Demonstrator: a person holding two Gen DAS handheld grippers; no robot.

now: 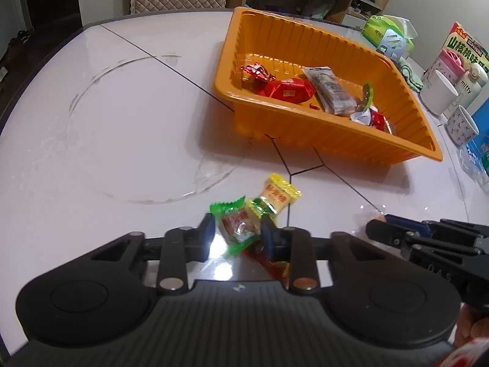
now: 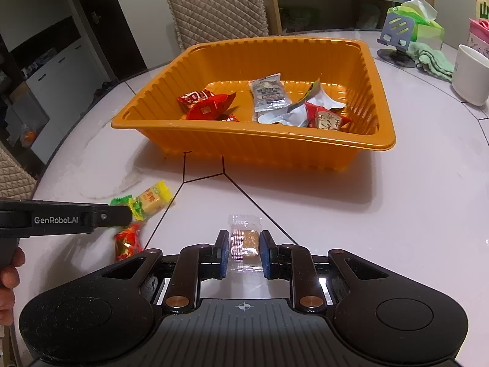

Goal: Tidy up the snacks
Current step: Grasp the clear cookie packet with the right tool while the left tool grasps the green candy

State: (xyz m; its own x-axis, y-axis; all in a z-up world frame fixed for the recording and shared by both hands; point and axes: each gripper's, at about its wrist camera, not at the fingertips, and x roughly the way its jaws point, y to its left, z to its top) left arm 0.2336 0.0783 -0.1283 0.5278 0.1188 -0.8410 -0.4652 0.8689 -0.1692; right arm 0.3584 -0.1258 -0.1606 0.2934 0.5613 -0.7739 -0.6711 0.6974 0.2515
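An orange tray (image 1: pixel 305 134) (image 2: pixel 250 143) on the white table holds several wrapped snacks. My left gripper (image 1: pixel 237 229) is shut on a green-wrapped candy (image 1: pixel 235 224), held just above the table. A yellow candy (image 1: pixel 275 195) (image 2: pixel 151 200) lies just beyond it and a red snack packet (image 1: pixel 272 264) (image 2: pixel 126 241) lies under the right finger. My right gripper (image 2: pixel 244 243) has its fingers on both sides of a clear-wrapped brown candy (image 2: pixel 246 240) and is shut on it. The left gripper shows in the right wrist view (image 2: pixel 122 214), the right one in the left wrist view (image 1: pixel 376 229).
A glass turntable rim (image 1: pixel 146 198) lies left of the tray. Cups (image 1: pixel 440 91) (image 2: pixel 472 73), a tissue pack (image 1: pixel 388 35) (image 2: pixel 424 21), a green cloth (image 2: pixel 434 59) and boxes stand at the table's right. A quilted chair (image 2: pixel 217 3) stands behind the table.
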